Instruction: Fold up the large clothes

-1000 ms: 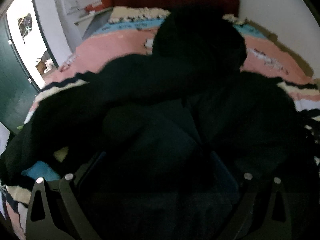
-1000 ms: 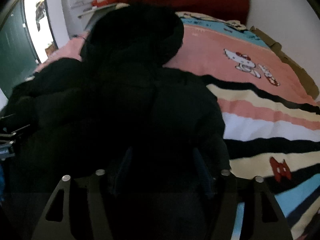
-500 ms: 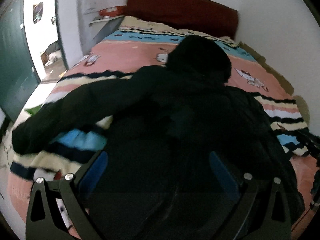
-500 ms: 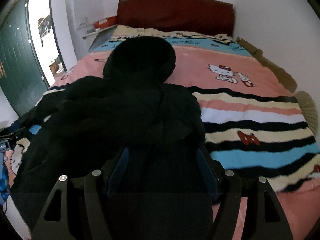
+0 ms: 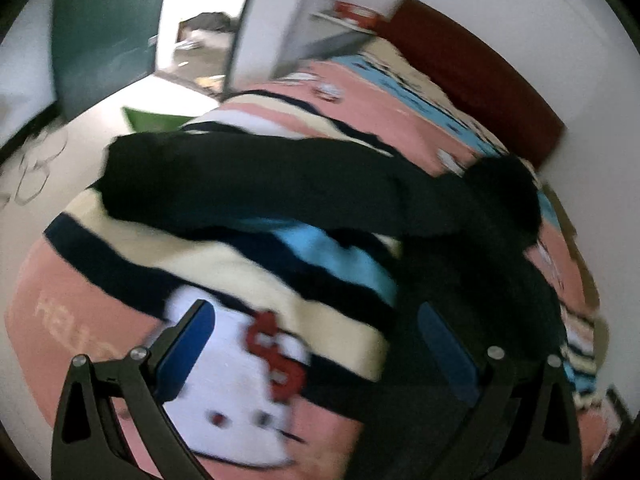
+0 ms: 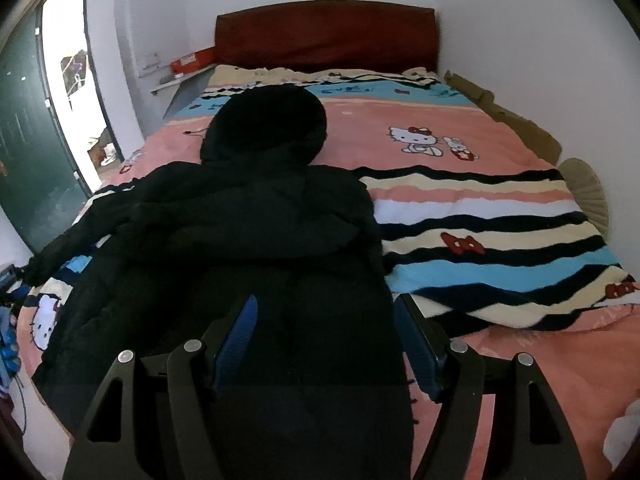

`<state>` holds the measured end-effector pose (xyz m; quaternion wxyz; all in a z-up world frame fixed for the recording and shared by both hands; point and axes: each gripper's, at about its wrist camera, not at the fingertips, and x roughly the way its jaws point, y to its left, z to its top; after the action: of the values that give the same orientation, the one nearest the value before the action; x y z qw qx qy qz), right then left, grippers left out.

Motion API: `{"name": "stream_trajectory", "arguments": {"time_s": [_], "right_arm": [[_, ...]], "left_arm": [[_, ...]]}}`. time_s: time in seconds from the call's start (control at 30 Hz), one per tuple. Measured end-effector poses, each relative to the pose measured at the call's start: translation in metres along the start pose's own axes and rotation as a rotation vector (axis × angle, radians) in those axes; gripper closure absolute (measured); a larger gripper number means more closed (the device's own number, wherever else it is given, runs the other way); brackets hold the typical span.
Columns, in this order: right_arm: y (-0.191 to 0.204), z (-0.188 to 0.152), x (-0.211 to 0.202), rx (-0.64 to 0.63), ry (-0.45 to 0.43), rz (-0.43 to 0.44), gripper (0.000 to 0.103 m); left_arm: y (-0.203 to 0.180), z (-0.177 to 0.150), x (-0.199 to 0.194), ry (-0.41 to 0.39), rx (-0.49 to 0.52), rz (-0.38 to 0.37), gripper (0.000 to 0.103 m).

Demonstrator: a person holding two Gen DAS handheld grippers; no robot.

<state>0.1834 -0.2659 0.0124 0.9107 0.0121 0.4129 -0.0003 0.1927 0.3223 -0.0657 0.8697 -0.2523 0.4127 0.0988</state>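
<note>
White walls and a dark red headboard (image 6: 326, 32) frame the bed, which is covered by a pink, striped cartoon-cat blanket (image 6: 480, 216); a green door (image 5: 104, 32) stands open on the left side of the room. On the blanket lies the black hooded jacket (image 6: 256, 232), spread along the bed's left half with its hood (image 6: 266, 122) toward the headboard and one sleeve (image 5: 248, 176) stretched out across the stripes toward the bed's left edge.

Half a second ago the left wrist view looked straight up the jacket, with dark cloth filling the space between its blue pads. Now that view has swung to the left and is blurred — the left gripper (image 5: 316, 336) hovers with its jaws spread wide and nothing in them, over the cat's face on the blanket, only the right-hand pad lying against the jacket's edge.

The right gripper (image 6: 332, 332) has changed little: jaws parted, released, low over the jacket's lower body. Its view sits a touch farther back than before, and the jacket lies flatter and more spread out.
</note>
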Motion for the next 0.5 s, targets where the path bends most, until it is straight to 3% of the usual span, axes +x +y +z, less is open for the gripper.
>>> {"name": "stream_trajectory", "arguments": {"time_s": [0.13,0.23,0.5], "right_arm": [[-0.002,-0.005,0.002,0.015,0.009,-0.002,0.033],[-0.003,-0.01,0.006,0.011,0.027,-0.012,0.033],[-0.011,-0.016,0.014,0.021,0.06,-0.041,0.033]], "left_arm": [[0.048,0.019,0.006,-0.013,-0.098,0.01,0.001],[0.086,0.031,0.014,-0.016,-0.226,-0.038,0.001],[0.143,0.033,0.055,0.006,-0.515,-0.119,0.002]]}}
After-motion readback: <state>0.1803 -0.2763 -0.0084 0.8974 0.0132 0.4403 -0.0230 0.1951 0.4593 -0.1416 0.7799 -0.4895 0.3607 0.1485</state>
